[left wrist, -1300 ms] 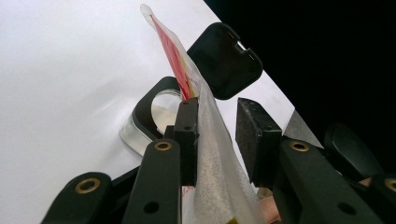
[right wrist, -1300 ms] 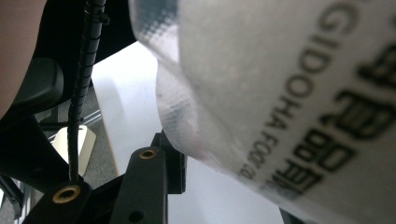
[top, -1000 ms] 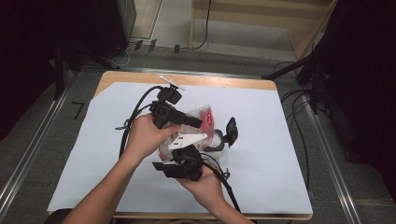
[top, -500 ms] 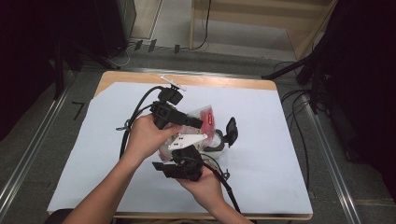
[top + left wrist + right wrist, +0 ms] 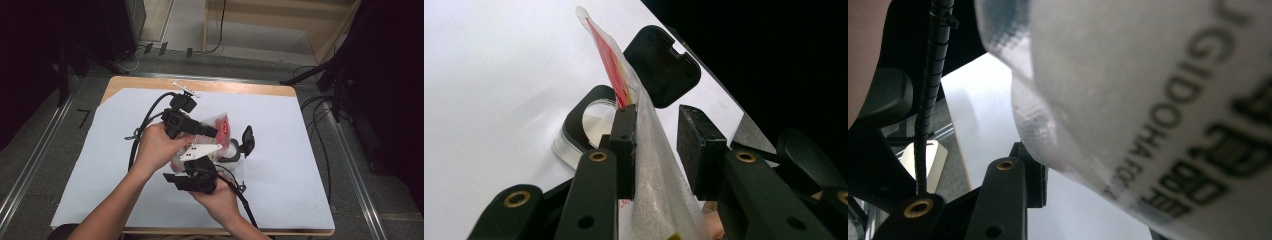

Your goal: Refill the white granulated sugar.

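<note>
1. The left gripper (image 5: 212,132) is held above the table's white sheet (image 5: 100,150). In the left gripper view a clear plastic bag (image 5: 651,165) with a red-printed top stands between its jaws.
2. There the bag lies against the left pad, while the right pad stands just apart from the film; whether the jaws pinch it cannot be told.
3. The right gripper (image 5: 192,172) sits just below the left one, nearer the person, with its grey plate on top.
4. In the right gripper view the bag (image 5: 1148,100) looms just ahead of the jaws, blurred, with dark lettering; whether they grip it cannot be told.
5. Beyond the left gripper's jaws a clear container (image 5: 584,130) with a dark rim stands on the sheet, its black hinged lid (image 5: 661,65) raised behind it.
</note>
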Demonstrator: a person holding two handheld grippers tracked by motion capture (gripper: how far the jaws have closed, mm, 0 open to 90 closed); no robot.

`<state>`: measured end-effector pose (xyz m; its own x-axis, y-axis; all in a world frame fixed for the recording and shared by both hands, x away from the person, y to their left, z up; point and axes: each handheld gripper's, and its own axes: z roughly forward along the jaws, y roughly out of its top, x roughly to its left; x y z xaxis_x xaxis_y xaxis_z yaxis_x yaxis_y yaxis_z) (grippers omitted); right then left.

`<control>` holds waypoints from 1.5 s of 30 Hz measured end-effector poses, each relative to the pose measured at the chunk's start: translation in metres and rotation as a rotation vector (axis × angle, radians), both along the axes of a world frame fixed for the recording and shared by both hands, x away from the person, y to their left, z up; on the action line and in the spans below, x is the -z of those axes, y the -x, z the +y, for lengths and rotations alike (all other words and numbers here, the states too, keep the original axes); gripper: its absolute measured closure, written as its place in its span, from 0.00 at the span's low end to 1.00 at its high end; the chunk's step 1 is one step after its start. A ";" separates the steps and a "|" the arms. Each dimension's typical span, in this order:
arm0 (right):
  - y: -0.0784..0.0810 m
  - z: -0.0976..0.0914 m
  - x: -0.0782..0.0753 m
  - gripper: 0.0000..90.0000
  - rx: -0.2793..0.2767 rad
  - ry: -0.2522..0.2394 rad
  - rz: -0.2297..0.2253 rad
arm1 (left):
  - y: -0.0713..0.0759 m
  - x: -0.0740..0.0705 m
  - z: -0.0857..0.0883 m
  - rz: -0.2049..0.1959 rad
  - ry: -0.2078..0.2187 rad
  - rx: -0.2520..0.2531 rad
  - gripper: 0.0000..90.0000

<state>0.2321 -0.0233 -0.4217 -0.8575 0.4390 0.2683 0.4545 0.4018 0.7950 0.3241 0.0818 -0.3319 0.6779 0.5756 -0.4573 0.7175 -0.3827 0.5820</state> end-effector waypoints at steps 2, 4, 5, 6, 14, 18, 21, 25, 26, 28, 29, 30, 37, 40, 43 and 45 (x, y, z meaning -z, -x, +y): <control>0.000 0.000 0.000 0.71 0.000 -0.001 0.001 | 0.000 -0.001 0.000 -0.004 -0.009 0.007 0.78; 0.000 0.000 -0.001 0.71 0.002 -0.002 0.002 | 0.000 -0.001 0.000 -0.002 -0.004 0.004 0.78; 0.001 0.000 -0.001 0.71 0.002 -0.003 0.002 | 0.000 -0.001 0.000 -0.003 0.002 0.004 0.78; 0.001 0.000 -0.001 0.71 0.001 -0.003 0.002 | 0.000 -0.001 0.000 -0.002 0.002 0.002 0.78; -0.001 0.001 -0.001 0.71 0.005 -0.013 0.007 | 0.000 -0.002 0.001 -0.006 0.002 -0.008 0.78; -0.001 0.001 -0.001 0.71 0.010 -0.017 0.012 | 0.000 -0.002 0.000 -0.013 -0.011 -0.003 0.78; -0.001 0.001 -0.001 0.71 0.008 -0.016 0.014 | 0.000 -0.002 0.000 -0.012 -0.008 -0.003 0.78; -0.001 0.001 -0.001 0.71 0.010 -0.017 0.015 | 0.001 -0.002 -0.001 -0.021 -0.012 -0.004 0.78; -0.001 0.001 -0.001 0.71 0.008 -0.018 0.014 | 0.002 -0.003 -0.001 -0.025 -0.013 -0.006 0.78; -0.001 0.000 -0.001 0.71 0.007 -0.018 0.017 | 0.002 -0.003 -0.002 -0.027 -0.017 -0.008 0.78; -0.001 0.000 -0.001 0.71 0.009 -0.019 0.016 | 0.002 -0.003 -0.002 -0.027 -0.016 -0.008 0.78; -0.001 0.001 -0.001 0.71 0.010 -0.019 0.017 | 0.002 -0.003 -0.002 -0.026 -0.011 -0.008 0.78; -0.001 0.001 -0.002 0.71 0.015 -0.026 0.021 | 0.003 -0.005 -0.002 -0.027 -0.018 -0.009 0.78; -0.001 0.000 -0.003 0.71 0.012 -0.029 0.021 | 0.003 -0.005 -0.002 -0.029 -0.011 -0.008 0.78; 0.000 0.001 -0.003 0.71 0.018 -0.033 0.021 | 0.004 -0.005 -0.003 -0.035 -0.007 -0.005 0.78; 0.000 0.001 -0.002 0.71 0.021 -0.030 0.016 | 0.004 -0.006 -0.003 -0.038 -0.021 -0.006 0.80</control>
